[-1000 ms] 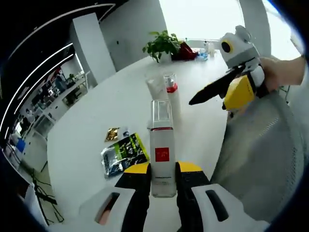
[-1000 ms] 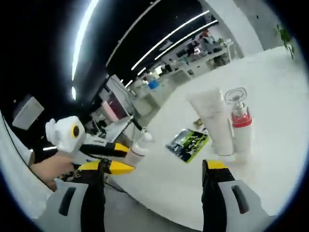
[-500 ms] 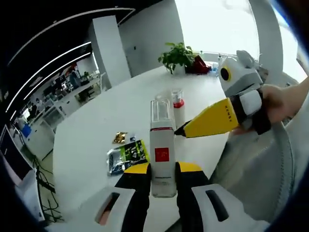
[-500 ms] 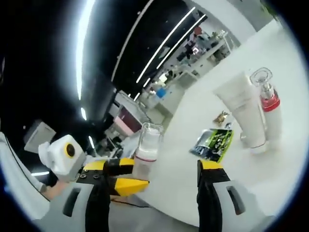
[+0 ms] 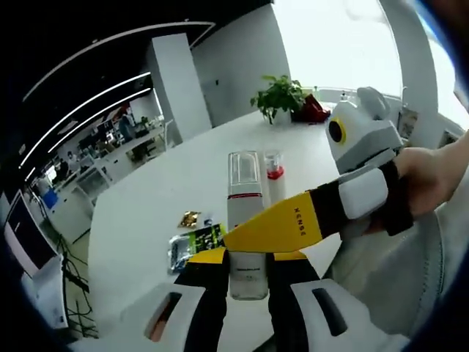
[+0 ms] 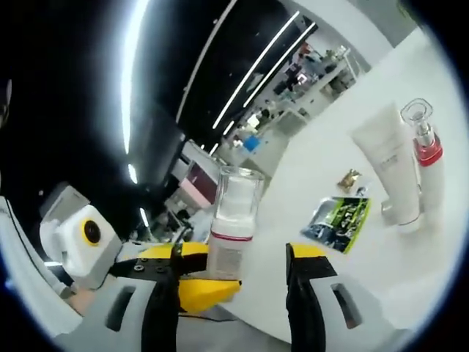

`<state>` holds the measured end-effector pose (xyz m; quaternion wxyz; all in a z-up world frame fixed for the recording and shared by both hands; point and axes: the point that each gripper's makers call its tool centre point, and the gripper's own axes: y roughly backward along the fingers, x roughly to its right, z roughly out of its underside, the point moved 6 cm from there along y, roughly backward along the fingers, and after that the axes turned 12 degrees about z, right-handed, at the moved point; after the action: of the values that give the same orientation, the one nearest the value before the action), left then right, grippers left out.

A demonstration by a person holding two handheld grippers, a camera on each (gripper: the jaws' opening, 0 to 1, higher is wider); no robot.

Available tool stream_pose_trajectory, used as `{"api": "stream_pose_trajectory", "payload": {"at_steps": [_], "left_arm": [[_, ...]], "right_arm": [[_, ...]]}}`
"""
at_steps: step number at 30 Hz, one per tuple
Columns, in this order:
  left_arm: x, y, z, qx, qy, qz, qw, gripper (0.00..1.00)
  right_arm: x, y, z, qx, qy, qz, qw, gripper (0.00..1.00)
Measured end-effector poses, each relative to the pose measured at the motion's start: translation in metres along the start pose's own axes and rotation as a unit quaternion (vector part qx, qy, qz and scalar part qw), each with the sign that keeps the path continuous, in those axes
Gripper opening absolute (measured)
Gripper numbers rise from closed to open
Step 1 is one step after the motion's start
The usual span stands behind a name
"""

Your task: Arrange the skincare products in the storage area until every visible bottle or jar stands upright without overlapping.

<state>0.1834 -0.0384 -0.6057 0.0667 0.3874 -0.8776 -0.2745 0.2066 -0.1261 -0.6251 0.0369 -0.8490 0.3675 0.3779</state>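
Observation:
A clear bottle (image 5: 245, 192) with a see-through cap and a red label stands upright between the jaws of my left gripper (image 5: 248, 258), which is shut on its lower body. My right gripper (image 5: 253, 229) reaches in from the right, its yellow jaw crossing in front of the bottle. In the right gripper view the same bottle (image 6: 233, 224) sits between the spread jaws of my open right gripper (image 6: 234, 253), with the left gripper (image 6: 205, 273) holding it from below left. On the white table (image 6: 381, 264) stand a white tube (image 6: 392, 169) and a red-collared pump bottle (image 6: 426, 163).
A green and black sachet (image 6: 341, 220) and a small gold packet (image 6: 348, 178) lie flat on the table near the tube. A potted plant (image 5: 282, 94) stands at the table's far end. A hand (image 5: 432, 180) holds the right gripper. Office desks lie beyond the table.
My right gripper has swung in from the right, and its open jaws now flank the bottle held by the left gripper. Both cameras have shifted.

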Motion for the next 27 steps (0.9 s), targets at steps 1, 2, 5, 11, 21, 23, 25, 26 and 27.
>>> {"api": "stream_pose_trajectory", "payload": {"at_steps": [1, 2, 5, 11, 21, 23, 25, 26, 27], "left_arm": [[-0.0006, 0.0008, -0.0008, 0.002, 0.005, -0.003, 1.0000, 0.25], [-0.0014, 0.0011, -0.0010, 0.004, 0.009, -0.003, 0.9999, 0.25], [-0.0029, 0.0015, -0.0010, 0.004, 0.017, -0.007, 0.9998, 0.25], [-0.0015, 0.0019, -0.0020, 0.005, 0.013, -0.012, 0.9998, 0.25], [0.0007, 0.0034, -0.0046, 0.016, 0.011, -0.013, 0.9997, 0.25], [0.0000, 0.0030, -0.0049, 0.016, 0.012, -0.012, 0.9997, 0.25], [-0.0012, 0.0019, -0.0045, 0.012, 0.009, -0.012, 0.9998, 0.25], [-0.0017, 0.0021, -0.0042, 0.010, 0.009, -0.012, 0.9998, 0.25], [-0.0015, 0.0019, -0.0036, 0.011, 0.012, -0.011, 0.9998, 0.25]], "right_arm": [[-0.0003, 0.0003, -0.0007, 0.002, 0.003, 0.001, 1.0000, 0.52], [0.0004, 0.0000, -0.0018, 0.008, 0.025, -0.004, 0.9996, 0.49], [-0.0041, -0.0005, 0.0015, 0.005, 0.047, -0.002, 0.9989, 0.43], [-0.0069, -0.0059, 0.0015, 0.008, 0.039, -0.010, 0.9991, 0.29], [-0.0022, -0.0045, -0.0009, 0.005, 0.028, -0.002, 0.9996, 0.21], [-0.0012, -0.0055, -0.0019, -0.004, 0.008, -0.002, 1.0000, 0.21], [-0.0019, -0.0066, -0.0020, -0.007, 0.003, 0.000, 1.0000, 0.20], [-0.0035, -0.0062, -0.0012, -0.009, 0.004, 0.000, 1.0000, 0.20], [-0.0037, -0.0068, -0.0017, -0.011, 0.005, 0.001, 0.9999, 0.20]]}}
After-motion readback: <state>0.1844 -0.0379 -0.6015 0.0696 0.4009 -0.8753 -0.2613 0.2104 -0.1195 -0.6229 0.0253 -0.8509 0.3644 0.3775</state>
